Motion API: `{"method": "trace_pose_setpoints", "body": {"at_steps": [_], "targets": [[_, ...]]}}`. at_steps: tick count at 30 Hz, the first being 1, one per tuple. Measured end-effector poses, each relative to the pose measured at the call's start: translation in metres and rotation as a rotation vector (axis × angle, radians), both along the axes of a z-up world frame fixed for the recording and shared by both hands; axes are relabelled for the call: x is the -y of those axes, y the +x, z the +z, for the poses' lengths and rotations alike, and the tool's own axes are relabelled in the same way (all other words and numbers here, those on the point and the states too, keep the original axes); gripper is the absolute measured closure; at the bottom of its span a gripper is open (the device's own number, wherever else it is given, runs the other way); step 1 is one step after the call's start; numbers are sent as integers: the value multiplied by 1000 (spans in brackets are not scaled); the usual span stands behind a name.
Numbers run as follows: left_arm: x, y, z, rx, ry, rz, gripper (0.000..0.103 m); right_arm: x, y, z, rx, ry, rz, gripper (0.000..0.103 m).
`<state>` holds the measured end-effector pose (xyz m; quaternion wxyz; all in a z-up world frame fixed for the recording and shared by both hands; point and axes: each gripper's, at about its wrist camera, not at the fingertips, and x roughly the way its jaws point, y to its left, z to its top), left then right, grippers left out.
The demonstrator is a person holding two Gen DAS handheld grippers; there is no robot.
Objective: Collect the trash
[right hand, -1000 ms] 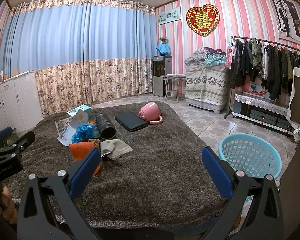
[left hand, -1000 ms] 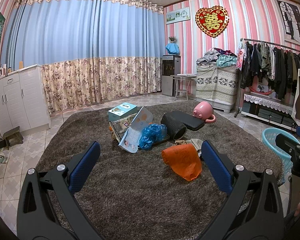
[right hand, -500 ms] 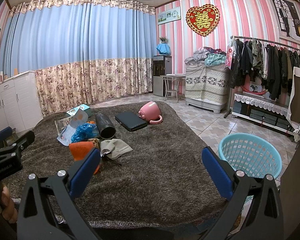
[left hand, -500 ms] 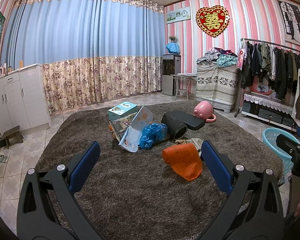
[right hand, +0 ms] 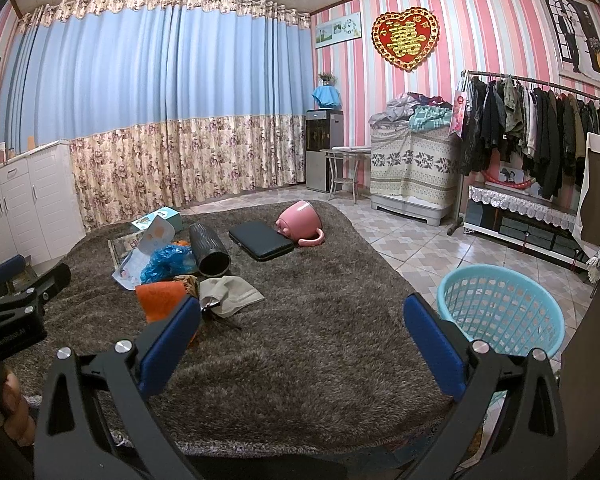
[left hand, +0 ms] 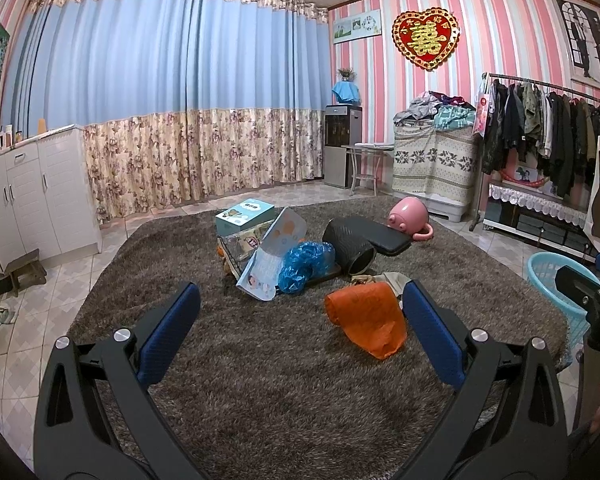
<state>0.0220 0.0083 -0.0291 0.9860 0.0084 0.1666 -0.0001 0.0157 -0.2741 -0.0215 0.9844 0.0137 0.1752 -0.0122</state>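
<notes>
Trash lies in a heap on the brown shag rug (left hand: pixel 260 380): an orange bag (left hand: pixel 364 318), a crumpled blue plastic bag (left hand: pixel 306 260), a printed paper sheet (left hand: pixel 270 258), a teal box (left hand: pixel 244 216) and a beige cloth (right hand: pixel 230 294). The orange bag (right hand: pixel 160 294) and blue bag (right hand: pixel 168 262) also show in the right wrist view. A light blue basket (right hand: pixel 500 306) stands on the tiles right of the rug. My left gripper (left hand: pixel 300 334) is open and empty, above the rug short of the orange bag. My right gripper (right hand: pixel 302 340) is open and empty.
A black cylinder (left hand: pixel 348 246), a black flat case (right hand: pixel 260 240) and a tipped pink mug-shaped pot (right hand: pixel 302 224) lie on the rug behind the heap. White cabinets (left hand: pixel 24 196) stand left, a clothes rack (right hand: pixel 540 128) right, curtains at the back.
The left wrist view has crept slightly forward toward the orange bag. The right gripper has barely moved. Both stay open.
</notes>
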Motion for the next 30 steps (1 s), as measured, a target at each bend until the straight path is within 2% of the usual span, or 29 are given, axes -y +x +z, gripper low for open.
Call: {"method": "trace_pose_setpoints", "body": {"at_steps": [15,21,30], "targets": [[3,7,-5,-33,8,17,5,3,-4,-1,0,-2,-7,4],[3,14,-5,-46,17,18,5,9,8,-6,-6,-20,-29,4],[6,30,3,-44,29,30,5,27,28,24,41,-55,-51,4]]}}
